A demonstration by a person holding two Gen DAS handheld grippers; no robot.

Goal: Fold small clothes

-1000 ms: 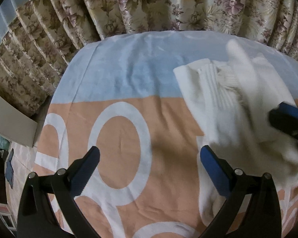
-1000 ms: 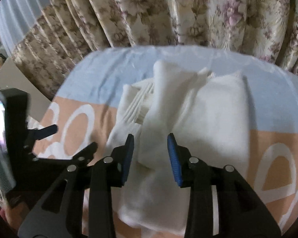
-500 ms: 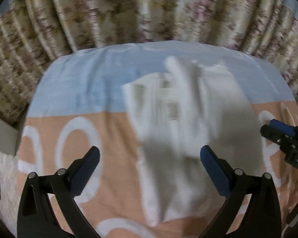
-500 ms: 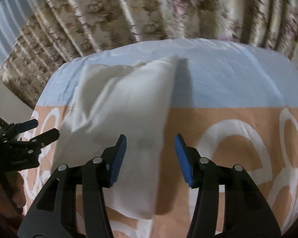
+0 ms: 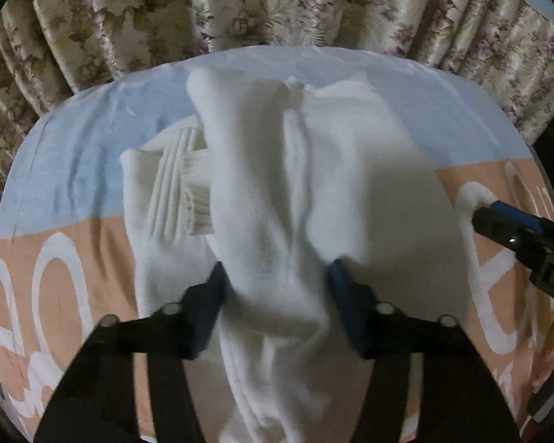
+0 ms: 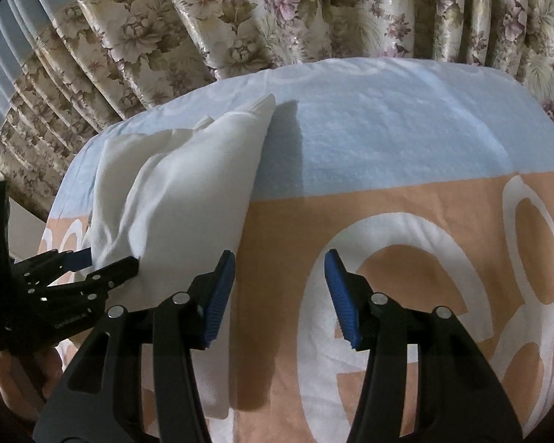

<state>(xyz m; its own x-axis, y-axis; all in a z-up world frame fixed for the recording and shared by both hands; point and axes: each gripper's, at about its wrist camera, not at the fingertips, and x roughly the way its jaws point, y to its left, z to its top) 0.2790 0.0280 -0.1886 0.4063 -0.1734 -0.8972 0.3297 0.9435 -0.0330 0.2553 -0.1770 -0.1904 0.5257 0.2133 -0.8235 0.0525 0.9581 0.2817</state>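
A white knit garment lies partly folded on a bed sheet with blue and orange bands and white rings. My left gripper is shut on a bunched fold of the garment near its front end. The ribbed hem shows at the garment's left. My right gripper is open and empty over the orange sheet, just right of the garment. It also shows at the right edge of the left wrist view. The left gripper shows at the left of the right wrist view, closed on the cloth.
Floral curtains hang close behind the bed's far edge. The sheet stretches to the right of the garment. The bed's left edge drops off beside a pale surface.
My left gripper has moved right onto the garment and closed on a fold of it. My right gripper has let go of the garment, opened and shifted right off it.
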